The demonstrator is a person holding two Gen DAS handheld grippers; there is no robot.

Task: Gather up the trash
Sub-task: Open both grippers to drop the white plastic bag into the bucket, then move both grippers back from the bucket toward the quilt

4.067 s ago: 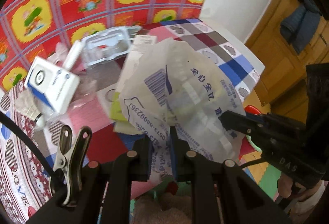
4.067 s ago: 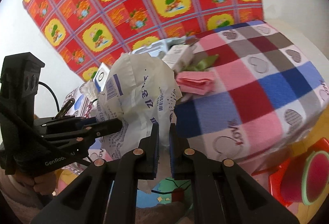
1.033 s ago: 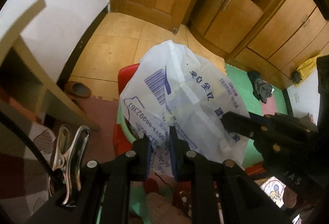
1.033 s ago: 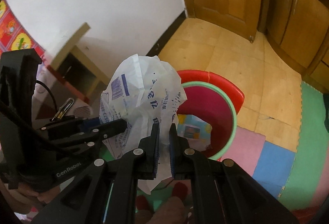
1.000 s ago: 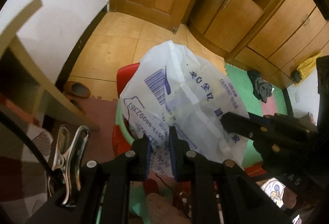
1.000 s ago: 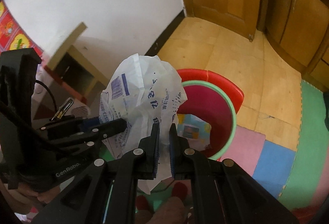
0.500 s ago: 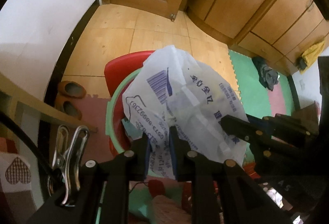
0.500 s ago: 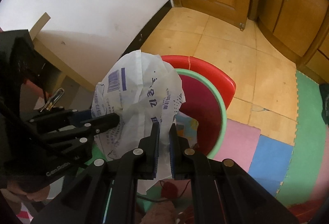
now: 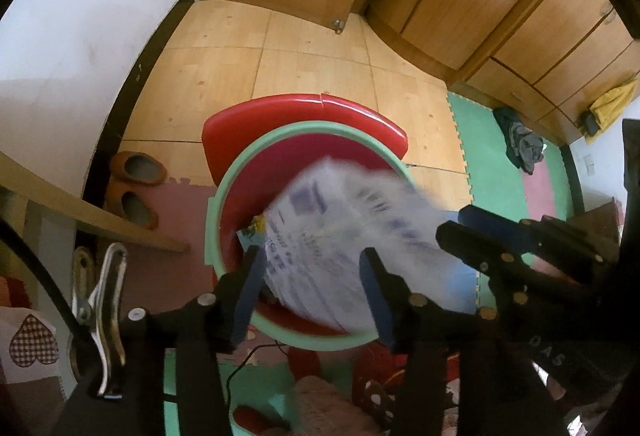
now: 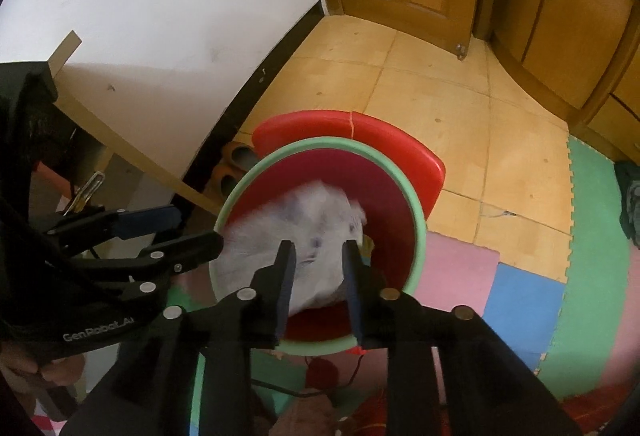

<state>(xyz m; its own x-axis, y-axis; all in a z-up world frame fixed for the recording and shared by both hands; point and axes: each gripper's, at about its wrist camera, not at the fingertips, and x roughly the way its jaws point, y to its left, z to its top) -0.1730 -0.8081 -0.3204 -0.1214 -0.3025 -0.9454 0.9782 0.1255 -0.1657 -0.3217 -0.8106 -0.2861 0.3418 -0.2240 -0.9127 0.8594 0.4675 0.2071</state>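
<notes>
Behind bin (image 9: 224,204), red stool (image 9: 256,116).

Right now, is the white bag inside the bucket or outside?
Going in: the blurred white bag lies within the bucket's green rim, between both grippers' opening jaws.

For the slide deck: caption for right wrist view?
Right hand-held gripper opening, dropping blurred white printed plastic bag into green-rimmed red bucket.

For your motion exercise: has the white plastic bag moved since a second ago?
Yes. The white plastic bag has dropped from above the green-rimmed red bucket into its mouth, blurred, as both tools open.
</notes>
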